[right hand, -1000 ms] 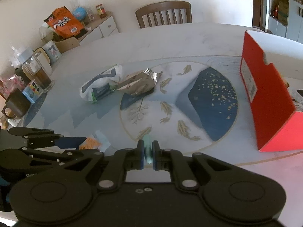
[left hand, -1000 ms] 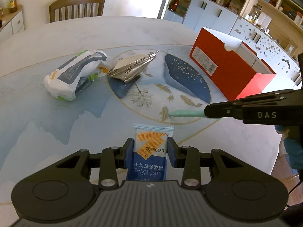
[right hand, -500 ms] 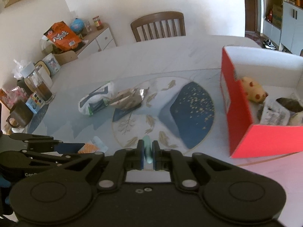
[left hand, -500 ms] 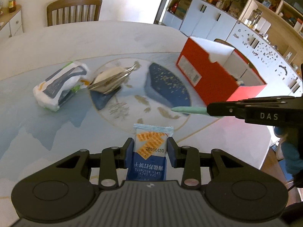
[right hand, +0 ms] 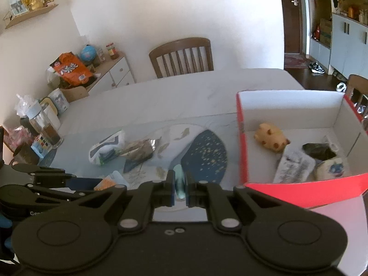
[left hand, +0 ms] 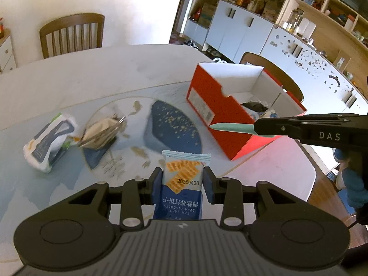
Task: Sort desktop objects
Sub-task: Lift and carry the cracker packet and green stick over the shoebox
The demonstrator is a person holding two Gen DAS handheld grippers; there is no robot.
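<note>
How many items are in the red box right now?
4, others may be hidden: a yellow toy at the back, a white packet, a dark lump and a pale pouch nearer.

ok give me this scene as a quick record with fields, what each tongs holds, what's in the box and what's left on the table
left tongs: shut on biscuit packet
right tongs: shut on slim pale green object
red box: open, on the table
in box: yellow spotted toy, dark lump, white packets
left on table: white and green pack, crumpled foil wrapper
both items: held clear of the table
</note>
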